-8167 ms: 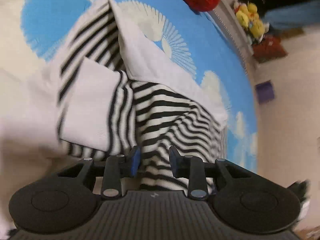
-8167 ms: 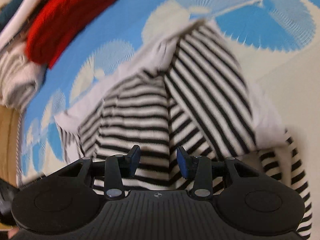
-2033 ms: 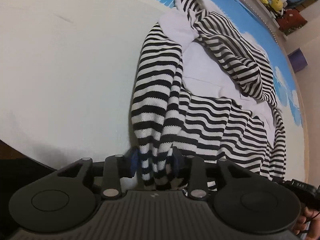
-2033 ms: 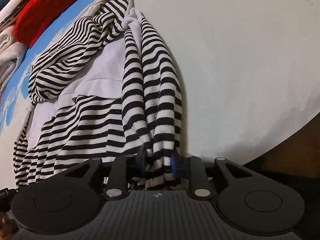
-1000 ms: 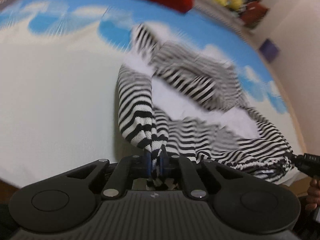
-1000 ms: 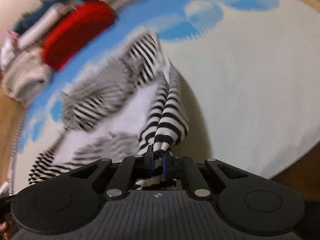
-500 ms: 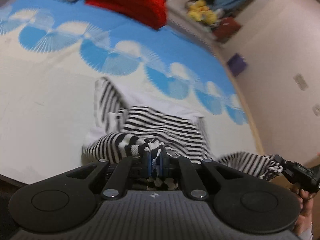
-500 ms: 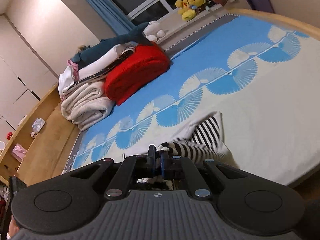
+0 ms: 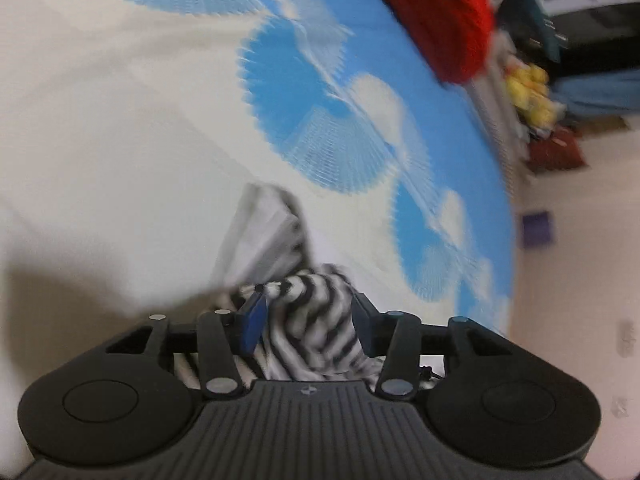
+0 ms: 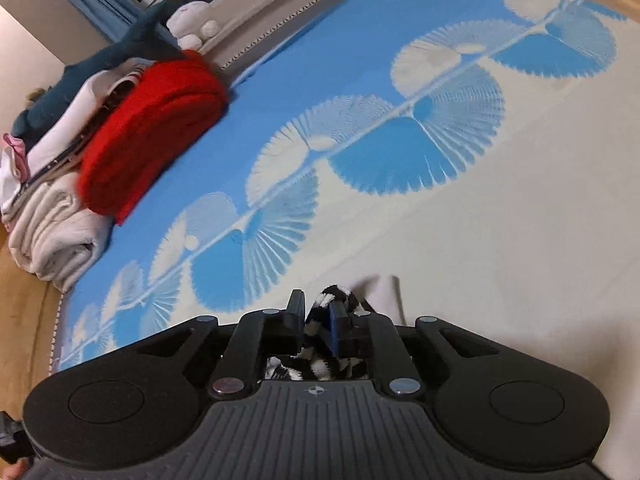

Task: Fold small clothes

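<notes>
Bedding with a cream field and blue fan-shaped motifs (image 10: 400, 152) fills both views, spread over a bed whose far edge runs along the top of the right wrist frame. One striped black-and-white garment (image 9: 316, 320) is the thing being folded; it is seen low in the centre of each frame, bunched at the fingers, with a pale, blurred flap of it lying on the bedding just beyond.

The left gripper (image 9: 306, 322) is seen with its jaws parted, striped cloth resting loosely between them, which suggests that this side is being let go so the fabric can settle. The right gripper (image 10: 318, 326) is seen closed tight on a fold of the same garment, probably so the edge stays controlled while it is laid down.

At the upper left of the right wrist frame, one folded red knit (image 10: 148, 132) is stacked against cream folded linens (image 10: 52, 236), with a dark blue plush shark (image 10: 100, 60) behind. Yellow plush toys (image 9: 528, 88) are visible at the right of the left wrist frame; their number cannot be counted through the blur.
</notes>
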Demonstrator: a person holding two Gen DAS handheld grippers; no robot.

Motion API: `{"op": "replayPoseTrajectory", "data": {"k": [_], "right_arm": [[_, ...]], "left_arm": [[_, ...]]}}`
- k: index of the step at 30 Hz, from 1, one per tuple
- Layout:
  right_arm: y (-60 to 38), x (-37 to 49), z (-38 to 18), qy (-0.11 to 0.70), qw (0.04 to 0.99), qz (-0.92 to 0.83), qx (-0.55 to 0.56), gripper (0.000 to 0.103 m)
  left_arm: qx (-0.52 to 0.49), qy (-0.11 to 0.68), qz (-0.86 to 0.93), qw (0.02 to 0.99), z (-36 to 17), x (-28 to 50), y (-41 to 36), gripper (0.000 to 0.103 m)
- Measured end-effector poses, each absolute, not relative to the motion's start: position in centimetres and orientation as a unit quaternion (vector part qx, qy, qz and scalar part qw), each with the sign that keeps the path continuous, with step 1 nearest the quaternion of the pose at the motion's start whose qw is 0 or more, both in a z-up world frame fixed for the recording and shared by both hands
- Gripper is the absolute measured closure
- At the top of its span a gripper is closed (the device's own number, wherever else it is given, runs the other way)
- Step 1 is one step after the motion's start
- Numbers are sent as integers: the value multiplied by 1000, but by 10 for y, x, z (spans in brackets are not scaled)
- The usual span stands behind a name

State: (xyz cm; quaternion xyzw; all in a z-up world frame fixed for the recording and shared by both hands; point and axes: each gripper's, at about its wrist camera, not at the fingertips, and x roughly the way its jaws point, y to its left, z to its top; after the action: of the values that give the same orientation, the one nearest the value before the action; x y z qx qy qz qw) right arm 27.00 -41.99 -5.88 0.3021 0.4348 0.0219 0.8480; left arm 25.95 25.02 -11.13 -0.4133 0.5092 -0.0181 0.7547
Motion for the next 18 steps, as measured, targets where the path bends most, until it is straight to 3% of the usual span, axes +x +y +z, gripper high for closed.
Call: {"op": "replayPoseTrajectory", "data": {"k": [2, 7, 11, 13, 15, 18], "right_arm": [[-418, 269, -62, 437, 849, 14, 296, 82], [-419, 264, -51, 387, 889, 8, 245, 68], [-412, 262, -64, 435, 864, 69, 244, 65], [-396, 262, -71, 464, 855, 109, 204, 56], [-377, 262, -78, 482, 856, 119, 144, 52], [-360, 266, -88, 497, 853, 123, 100, 50]], "left_arm": [[-393, 490, -33, 777, -100, 257, 251, 47], [-273, 499, -118, 814, -86, 258, 217, 47], [-133, 503, -155, 840, -87, 247, 172, 44], [-44, 480, -143, 864, -86, 240, 153, 39], [8, 466, -145, 873, -91, 237, 139, 33], [46, 470, -138, 871, -104, 242, 127, 34]]}}
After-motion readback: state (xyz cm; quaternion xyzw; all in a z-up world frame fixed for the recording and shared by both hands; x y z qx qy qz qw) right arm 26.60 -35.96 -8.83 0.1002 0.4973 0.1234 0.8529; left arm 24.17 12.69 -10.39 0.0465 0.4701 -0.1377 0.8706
